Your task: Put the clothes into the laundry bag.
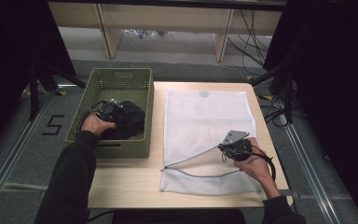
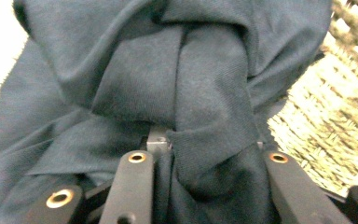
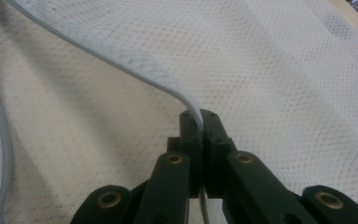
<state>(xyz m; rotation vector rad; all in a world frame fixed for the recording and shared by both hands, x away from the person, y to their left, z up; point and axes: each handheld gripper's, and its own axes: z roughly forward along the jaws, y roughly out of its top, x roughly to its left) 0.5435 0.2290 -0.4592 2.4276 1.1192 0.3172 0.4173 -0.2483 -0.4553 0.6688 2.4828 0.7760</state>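
Note:
A dark garment (image 1: 131,117) lies crumpled in a green woven basket (image 1: 121,80) at the table's left. My left gripper (image 1: 108,110) reaches into the basket. In the left gripper view a fold of the dark garment (image 2: 168,70) bunches between the jaws of my left gripper (image 2: 209,144) and fills the gap, with the basket's weave (image 2: 326,107) beside it. A white mesh laundry bag (image 1: 205,116) lies flat on the table. My right gripper (image 1: 227,148) is shut on the bag's upper zipper edge (image 3: 135,70) and holds it raised, so the mouth gapes; my right gripper (image 3: 200,122) pinches the hem.
The wooden table (image 1: 126,182) has bare room in front of the basket and the bag. Dark curtains hang at both sides. Shelving legs and cables stand on the floor beyond the far edge.

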